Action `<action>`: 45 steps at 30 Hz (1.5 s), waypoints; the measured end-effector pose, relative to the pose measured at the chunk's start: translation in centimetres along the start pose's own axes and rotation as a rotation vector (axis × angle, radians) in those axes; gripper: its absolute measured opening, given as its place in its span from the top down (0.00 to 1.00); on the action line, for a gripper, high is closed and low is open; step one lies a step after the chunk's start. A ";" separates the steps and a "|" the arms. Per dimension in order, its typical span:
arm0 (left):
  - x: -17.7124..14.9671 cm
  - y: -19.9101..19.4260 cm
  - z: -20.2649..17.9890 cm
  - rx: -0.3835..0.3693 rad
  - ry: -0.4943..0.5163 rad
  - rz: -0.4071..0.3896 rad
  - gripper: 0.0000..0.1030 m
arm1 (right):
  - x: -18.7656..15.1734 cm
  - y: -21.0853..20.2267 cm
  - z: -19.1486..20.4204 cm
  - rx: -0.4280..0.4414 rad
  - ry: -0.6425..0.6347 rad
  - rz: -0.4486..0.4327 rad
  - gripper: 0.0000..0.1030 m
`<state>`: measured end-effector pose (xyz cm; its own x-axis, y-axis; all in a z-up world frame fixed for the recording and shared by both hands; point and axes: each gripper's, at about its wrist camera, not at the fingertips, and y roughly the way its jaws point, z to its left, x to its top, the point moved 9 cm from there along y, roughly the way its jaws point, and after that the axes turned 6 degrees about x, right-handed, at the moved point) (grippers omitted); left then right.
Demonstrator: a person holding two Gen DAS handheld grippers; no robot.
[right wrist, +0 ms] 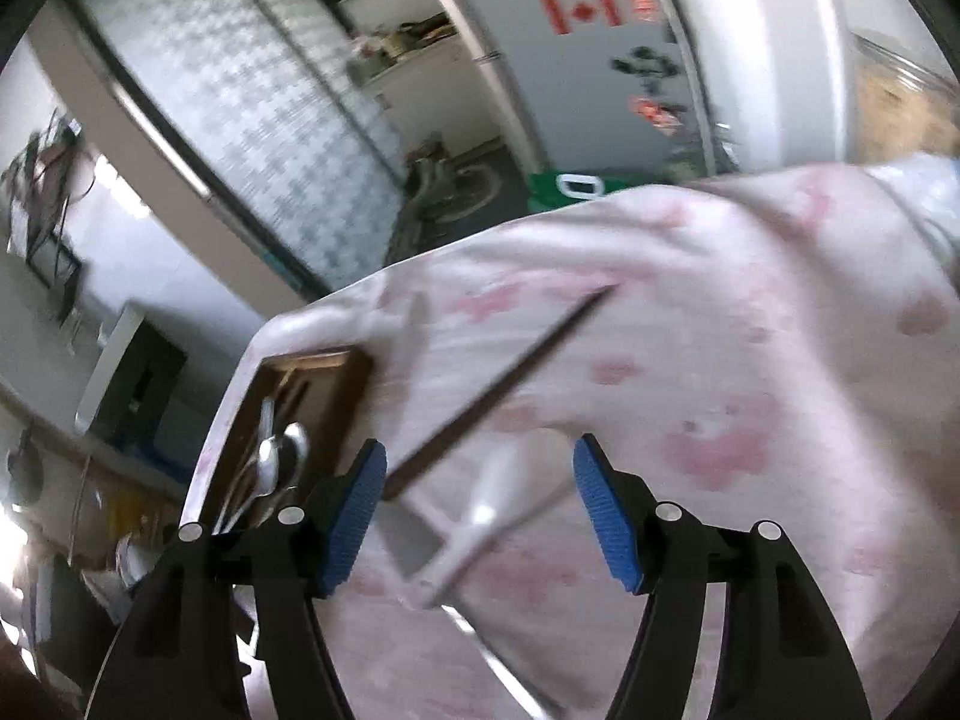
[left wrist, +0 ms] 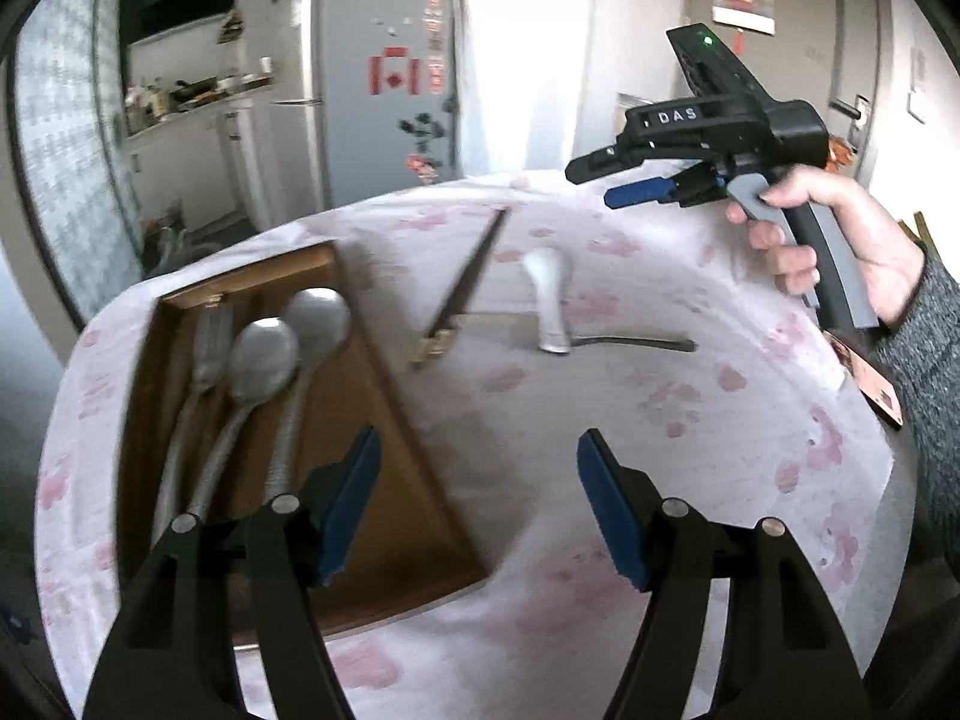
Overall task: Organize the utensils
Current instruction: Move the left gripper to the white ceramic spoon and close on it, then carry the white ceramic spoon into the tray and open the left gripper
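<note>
A wooden tray (left wrist: 396, 420) lies at the table's left and holds two metal spoons (left wrist: 264, 360) and a fork (left wrist: 207, 348). Dark chopsticks (left wrist: 462, 282) and a white ceramic spoon (left wrist: 549, 294) lie on the cloth beyond it, with a dark-handled utensil (left wrist: 636, 343) beside the spoon. My left gripper (left wrist: 480, 504) is open and empty above the tray's right edge. My right gripper (left wrist: 606, 180) is held in the air at the far right; in its own view it (right wrist: 480, 504) is open and empty above the white spoon (right wrist: 480, 522) and chopsticks (right wrist: 498, 384). The tray (right wrist: 336, 384) shows at its left.
The round table (left wrist: 720, 480) has a white cloth with pink flowers. A brown card (left wrist: 870, 384) lies at its right edge. A fridge (left wrist: 378, 90) and a kitchen counter stand behind the table.
</note>
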<state>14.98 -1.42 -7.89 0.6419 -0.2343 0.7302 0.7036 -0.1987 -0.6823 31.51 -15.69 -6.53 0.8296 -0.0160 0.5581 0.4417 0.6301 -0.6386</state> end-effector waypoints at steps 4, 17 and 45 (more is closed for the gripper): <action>0.6 2.1 -2.3 -0.042 0.025 0.020 0.31 | -0.9 -0.1 -2.2 0.000 0.033 0.017 0.36; 4.8 10.8 -5.7 -0.076 0.044 0.115 0.58 | -3.0 3.3 -1.6 0.087 0.053 0.102 0.36; 7.6 15.1 -5.9 -0.038 -0.041 0.110 0.82 | -3.2 3.5 -3.1 0.264 0.231 0.115 0.36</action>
<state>28.66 -11.80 -12.85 0.7272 -0.2180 0.6509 0.6164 -0.2098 -0.7590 31.41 -15.86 -12.19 0.9373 -0.0889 0.3371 0.2626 0.8161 -0.5148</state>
